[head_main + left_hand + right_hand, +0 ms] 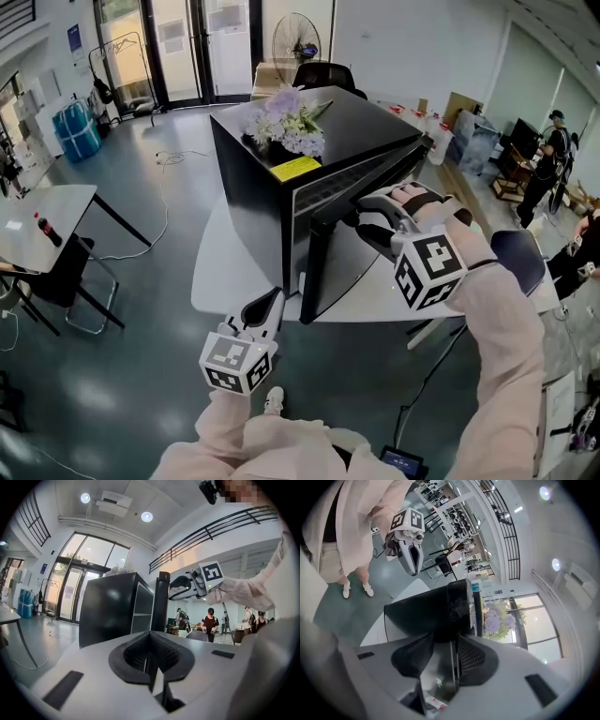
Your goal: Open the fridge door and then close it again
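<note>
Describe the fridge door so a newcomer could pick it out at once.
On the white table mid-room stands a black box-shaped fridge topped with pale purple flowers. Its glossy black door is the slab swung out from the front, seen nearly edge-on. Unlike the fixed walls, it juts out at an angle, with the right gripper clamped on it near the top.

We see a bright room: daylight pours through the glass doors (183, 47) and round ceiling lamps (146, 516) glow overhead, leaving a soft sheen on the grey floor (112, 375) and the glossy black fridge (366, 127). Both gripper views bend sharply into dark rounded corners, and whatever lies nearest the lens looks soft.
</note>
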Action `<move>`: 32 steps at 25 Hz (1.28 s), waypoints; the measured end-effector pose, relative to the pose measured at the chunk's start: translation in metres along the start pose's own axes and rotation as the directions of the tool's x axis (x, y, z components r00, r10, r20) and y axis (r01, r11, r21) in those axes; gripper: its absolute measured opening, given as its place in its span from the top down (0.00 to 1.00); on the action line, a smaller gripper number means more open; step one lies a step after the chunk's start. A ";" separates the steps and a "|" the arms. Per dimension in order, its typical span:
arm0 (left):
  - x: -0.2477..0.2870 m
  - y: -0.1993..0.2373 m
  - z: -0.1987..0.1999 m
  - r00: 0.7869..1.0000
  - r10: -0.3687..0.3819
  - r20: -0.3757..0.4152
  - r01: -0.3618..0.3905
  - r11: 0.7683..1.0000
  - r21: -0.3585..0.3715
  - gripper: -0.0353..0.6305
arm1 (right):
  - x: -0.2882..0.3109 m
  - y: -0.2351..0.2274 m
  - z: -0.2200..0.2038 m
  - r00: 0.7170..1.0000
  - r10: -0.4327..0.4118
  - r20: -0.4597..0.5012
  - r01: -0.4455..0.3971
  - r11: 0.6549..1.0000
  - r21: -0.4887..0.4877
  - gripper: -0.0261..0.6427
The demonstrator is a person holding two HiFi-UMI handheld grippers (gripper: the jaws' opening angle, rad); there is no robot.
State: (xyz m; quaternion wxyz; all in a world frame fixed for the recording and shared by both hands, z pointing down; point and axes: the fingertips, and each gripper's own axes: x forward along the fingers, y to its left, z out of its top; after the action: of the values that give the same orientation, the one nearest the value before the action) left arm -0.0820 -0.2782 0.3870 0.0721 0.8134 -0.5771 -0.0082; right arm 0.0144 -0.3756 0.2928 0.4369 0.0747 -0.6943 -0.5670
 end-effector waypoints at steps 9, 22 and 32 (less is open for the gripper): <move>0.018 0.019 0.002 0.999 -0.042 0.000 0.042 0.999 0.009 0.93 | 0.019 -0.010 0.004 1.000 -0.020 -0.012 0.020 0.999 0.033 0.72; 0.048 0.048 0.007 0.995 -0.101 -0.015 0.101 0.995 0.007 0.93 | 0.051 -0.032 0.008 0.999 -0.027 -0.020 0.027 0.999 0.047 0.71; 0.055 0.045 -0.005 0.987 -0.158 -0.039 0.158 0.987 -0.005 0.93 | 0.052 -0.032 0.008 0.998 -0.062 0.005 0.061 0.996 0.066 0.69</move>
State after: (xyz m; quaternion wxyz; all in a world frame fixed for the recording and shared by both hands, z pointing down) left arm -0.1052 -0.3434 0.4015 0.0832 0.8565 -0.5093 0.0016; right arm -0.0346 -0.4121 0.2926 0.4139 0.1083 -0.7116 -0.5573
